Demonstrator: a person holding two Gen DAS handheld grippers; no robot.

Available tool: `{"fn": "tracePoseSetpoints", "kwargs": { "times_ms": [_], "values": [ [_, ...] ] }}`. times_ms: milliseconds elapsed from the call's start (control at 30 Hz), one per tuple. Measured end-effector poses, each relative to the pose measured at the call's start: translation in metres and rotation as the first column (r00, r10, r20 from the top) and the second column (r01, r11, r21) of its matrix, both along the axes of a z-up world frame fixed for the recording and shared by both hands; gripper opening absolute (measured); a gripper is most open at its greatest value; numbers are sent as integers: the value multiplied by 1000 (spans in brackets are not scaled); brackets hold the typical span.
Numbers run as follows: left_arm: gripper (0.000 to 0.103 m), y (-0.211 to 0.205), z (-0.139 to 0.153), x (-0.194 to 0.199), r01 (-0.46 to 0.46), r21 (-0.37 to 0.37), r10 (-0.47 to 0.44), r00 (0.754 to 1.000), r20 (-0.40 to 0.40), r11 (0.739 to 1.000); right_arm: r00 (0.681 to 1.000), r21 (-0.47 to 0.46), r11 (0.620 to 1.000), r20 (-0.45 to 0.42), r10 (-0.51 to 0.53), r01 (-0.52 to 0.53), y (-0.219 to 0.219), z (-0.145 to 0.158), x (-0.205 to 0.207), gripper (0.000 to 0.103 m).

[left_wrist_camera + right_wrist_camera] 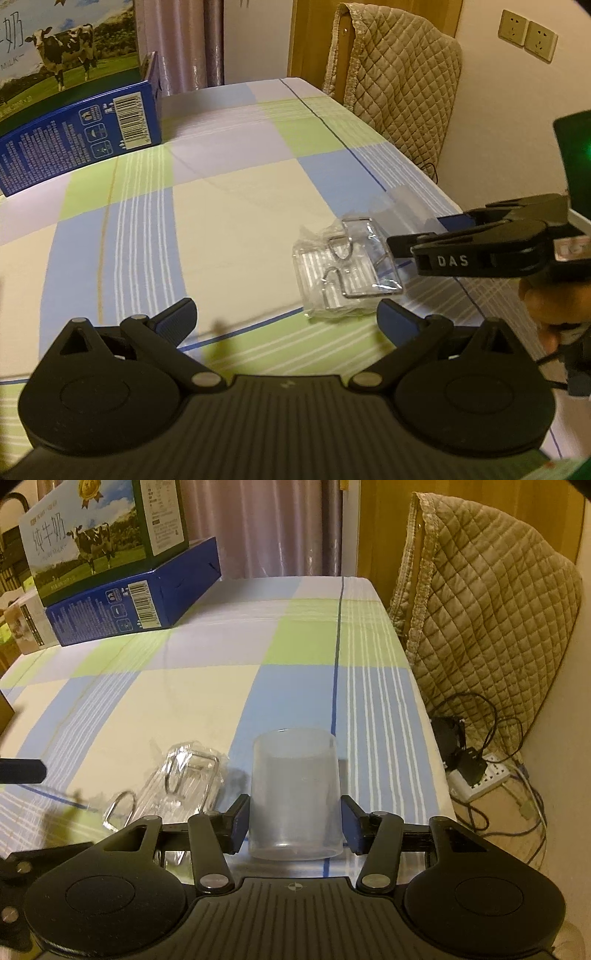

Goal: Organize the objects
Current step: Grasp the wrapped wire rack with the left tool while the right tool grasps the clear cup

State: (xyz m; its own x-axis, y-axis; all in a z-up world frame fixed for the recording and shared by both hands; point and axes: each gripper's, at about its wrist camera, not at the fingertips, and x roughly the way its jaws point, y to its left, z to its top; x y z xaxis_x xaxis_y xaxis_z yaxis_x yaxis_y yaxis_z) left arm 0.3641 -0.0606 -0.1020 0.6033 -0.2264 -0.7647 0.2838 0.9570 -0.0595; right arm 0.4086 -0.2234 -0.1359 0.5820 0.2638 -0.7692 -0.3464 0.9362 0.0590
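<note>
Far left corner of the table [207, 686]: a blue carton [140, 602] lies flat near the left edge, and a milk box [92, 542] printed with cows stands on top of it. A smaller box [26, 627] sits just beside the blue carton at the left edge. The table is covered by a checked cloth in green, blue, lilac and cream.

Left gripper [286, 314]: jaws stand wide apart, nothing between the pads, held above the near part of the table.

Near edge, right of centre: a clear plastic packet [341, 269] holding bent wire hooks lies flat on the cloth, just ahead of the left gripper's right finger [397, 314]. In the right wrist view the same packet [184, 782] lies just left of the cup, near but apart from it.

Right gripper [294, 825]: a translucent plastic cup [295, 794] stands upright on the cloth, near the right edge of the table. The cup is between the two fingers. The left pad is touching or nearly touching the cup wall; a thin gap seems to remain at the right pad. Cannot tell whether the grip is firm.

Right of the table: a quilted cover [491, 620] drapes over a chair. On the floor below, a power strip [480, 779] with tangled cables.
</note>
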Motion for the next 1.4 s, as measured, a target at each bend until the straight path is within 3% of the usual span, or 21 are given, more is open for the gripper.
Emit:
{"fn": "tracePoseSetpoints", "kwargs": {
  "times_ms": [167, 300, 533, 667, 767, 900, 1233, 1400],
  "values": [
    [101, -12, -3, 2, 15, -17, -15, 1000, 3, 1000, 999, 22, 999, -17, -43, 43, -19, 3, -15, 48],
    [87, -26, -9, 4, 39, -7, -39, 999, 9, 999, 997, 16, 997, -25, -75, 75, -35, 4, -25, 48],
    [86, -50, -18, 10, 34, -38, -33, 999, 18, 999, 994, 27, 994, -36, -103, 104, -53, 8, -35, 48],
    [70, -59, -25, 15, 13, 13, -13, 1000, 24, 1000, 994, 37, 994, -39, -101, 103, -53, 9, -41, 48],
    [68, -56, -25, 15, 13, 14, -13, 1000, 25, 1000, 996, 37, 996, -42, -83, 84, -49, 9, -46, 48],
    [55, -50, -21, 4, 52, 46, -53, 998, 36, 998, 997, 44, 997, -47, -55, 57, -41, 9, -56, 48],
    [53, 5, -15, -85, 111, 55, -111, 994, 1, 992, 990, 51, 993, -86, 108, -104, -8, 9, -108, 48],
    [68, 21, -17, -116, 61, 70, -65, 996, 62, 996, 987, -23, 987, -52, 155, -156, 7, 4, -130, 48]
  ]
}}
